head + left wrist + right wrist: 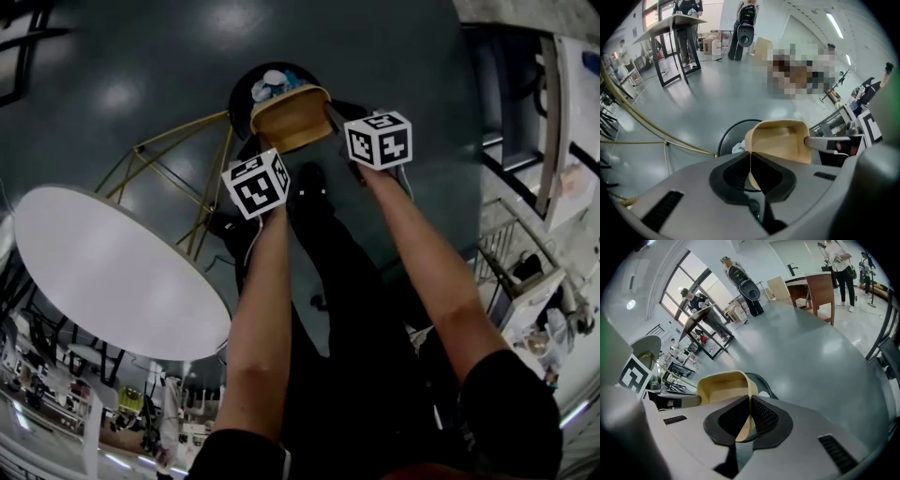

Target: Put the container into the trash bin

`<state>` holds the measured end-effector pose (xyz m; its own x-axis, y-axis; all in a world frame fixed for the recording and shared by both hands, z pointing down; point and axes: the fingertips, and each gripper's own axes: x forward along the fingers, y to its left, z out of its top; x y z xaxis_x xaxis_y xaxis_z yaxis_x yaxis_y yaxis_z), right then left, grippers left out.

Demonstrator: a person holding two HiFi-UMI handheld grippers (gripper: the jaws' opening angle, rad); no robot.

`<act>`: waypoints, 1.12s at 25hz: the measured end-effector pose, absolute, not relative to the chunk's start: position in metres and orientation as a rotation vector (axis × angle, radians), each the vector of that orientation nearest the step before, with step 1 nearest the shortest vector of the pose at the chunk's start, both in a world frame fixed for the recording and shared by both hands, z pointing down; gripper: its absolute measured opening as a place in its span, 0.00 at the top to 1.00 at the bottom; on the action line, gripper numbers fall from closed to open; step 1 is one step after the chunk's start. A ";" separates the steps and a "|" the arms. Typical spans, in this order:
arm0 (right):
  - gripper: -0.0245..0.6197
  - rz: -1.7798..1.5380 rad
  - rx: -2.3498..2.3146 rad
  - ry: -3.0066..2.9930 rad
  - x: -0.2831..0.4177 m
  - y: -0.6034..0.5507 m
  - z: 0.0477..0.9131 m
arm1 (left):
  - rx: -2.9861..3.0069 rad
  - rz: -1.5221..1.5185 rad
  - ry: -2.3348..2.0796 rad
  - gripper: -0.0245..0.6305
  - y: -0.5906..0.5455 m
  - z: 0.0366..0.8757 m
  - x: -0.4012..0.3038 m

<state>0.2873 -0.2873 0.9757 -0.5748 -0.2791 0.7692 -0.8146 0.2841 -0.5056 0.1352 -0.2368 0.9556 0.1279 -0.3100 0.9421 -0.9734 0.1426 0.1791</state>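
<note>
A tan, shallow container (pixel 289 114) hangs right above the round black trash bin (pixel 246 89) on the grey floor. My left gripper (pixel 266 150) is shut on the container's left rim, and my right gripper (pixel 336 120) is shut on its right rim. In the left gripper view the container (pixel 780 140) sits over the bin (pixel 729 136), which holds white and blue rubbish. In the right gripper view the container's rim (pixel 724 385) runs between the shut pads, with the bin's edge (pixel 765 383) just behind it.
A round white table (pixel 112 272) on gold wire legs (pixel 178 150) stands to the left of the bin. Shelving and clutter (pixel 534 272) line the right side. People and tables stand far off across the hall.
</note>
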 end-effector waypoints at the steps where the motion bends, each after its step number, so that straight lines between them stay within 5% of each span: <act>1: 0.89 1.269 0.971 -2.003 0.287 -0.285 0.981 | 1.354 0.817 -1.383 0.95 -0.235 0.961 0.134; 21: 0.89 1.129 0.854 -1.972 0.261 -0.261 1.044 | 1.269 0.890 -1.401 0.93 -0.210 1.036 0.109; 25: 0.87 1.088 0.856 -1.948 0.264 -0.257 1.047 | 1.261 0.905 -1.405 0.77 -0.205 1.039 0.108; 28: 0.79 1.106 0.867 -1.937 0.267 -0.255 1.044 | 1.266 0.896 -1.406 0.75 -0.205 1.035 0.110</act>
